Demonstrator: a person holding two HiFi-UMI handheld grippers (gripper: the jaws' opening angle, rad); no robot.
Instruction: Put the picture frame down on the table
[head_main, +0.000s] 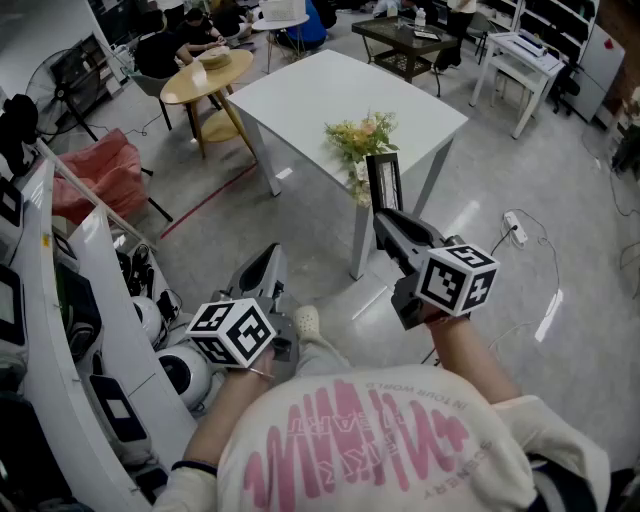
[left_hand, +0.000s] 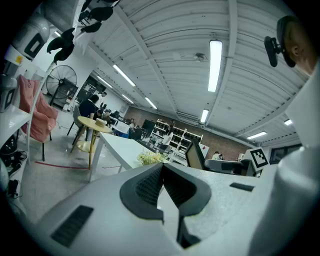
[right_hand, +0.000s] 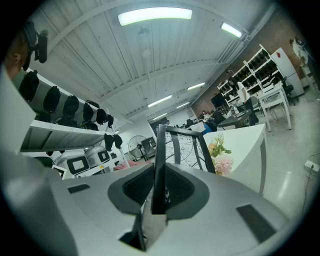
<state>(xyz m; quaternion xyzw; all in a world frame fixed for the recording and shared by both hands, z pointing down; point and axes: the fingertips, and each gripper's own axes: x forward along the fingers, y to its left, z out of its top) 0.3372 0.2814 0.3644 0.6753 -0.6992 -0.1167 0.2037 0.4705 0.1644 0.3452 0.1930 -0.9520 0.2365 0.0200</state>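
Picture frame (head_main: 385, 180), a slim black-edged rectangle, is in the air, upright, short of the near corner of the white square table (head_main: 330, 90); it is not yet on the tabletop. The right gripper (head_main: 386, 218) has its jaws clamped on the frame's near edge, probably so that the rest stays free to meet the tabletop. A small bouquet of yellow and pink flowers (head_main: 362, 135) sits at that near corner, so the bare top beyond looks the safer spot. The left gripper (head_main: 268, 258) hangs low at the near left with its jaws together on nothing, seemingly kept out of the way.
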